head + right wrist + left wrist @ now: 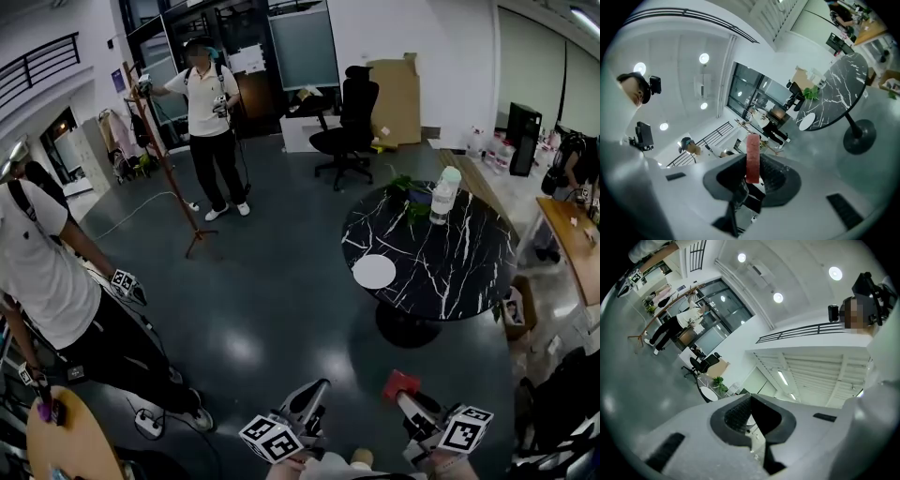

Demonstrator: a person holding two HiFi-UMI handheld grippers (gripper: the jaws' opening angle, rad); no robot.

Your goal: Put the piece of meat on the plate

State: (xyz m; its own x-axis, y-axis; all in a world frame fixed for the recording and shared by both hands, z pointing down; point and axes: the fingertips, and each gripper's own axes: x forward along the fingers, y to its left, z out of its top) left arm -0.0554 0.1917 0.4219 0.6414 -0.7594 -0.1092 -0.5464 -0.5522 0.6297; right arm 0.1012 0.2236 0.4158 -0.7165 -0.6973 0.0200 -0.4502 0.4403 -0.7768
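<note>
The red piece of meat (401, 382) sticks up from my right gripper (405, 394), low in the head view and well short of the table. In the right gripper view the meat (752, 157) stands on edge between the dark pads, and the right gripper (752, 165) is shut on it. A white plate (374, 272) lies empty at the near left rim of the round black marble table (450, 262); it is also in the right gripper view as plate (806, 121). My left gripper (314, 394) holds nothing, its jaws meeting at the tips (751, 397).
A bottle (442, 199) and a green plant (405, 187) stand at the table's far side. An office chair (352, 122) is behind it. One person (211, 112) stands at the back by a wooden stand (164, 159), another (47, 272) at the left.
</note>
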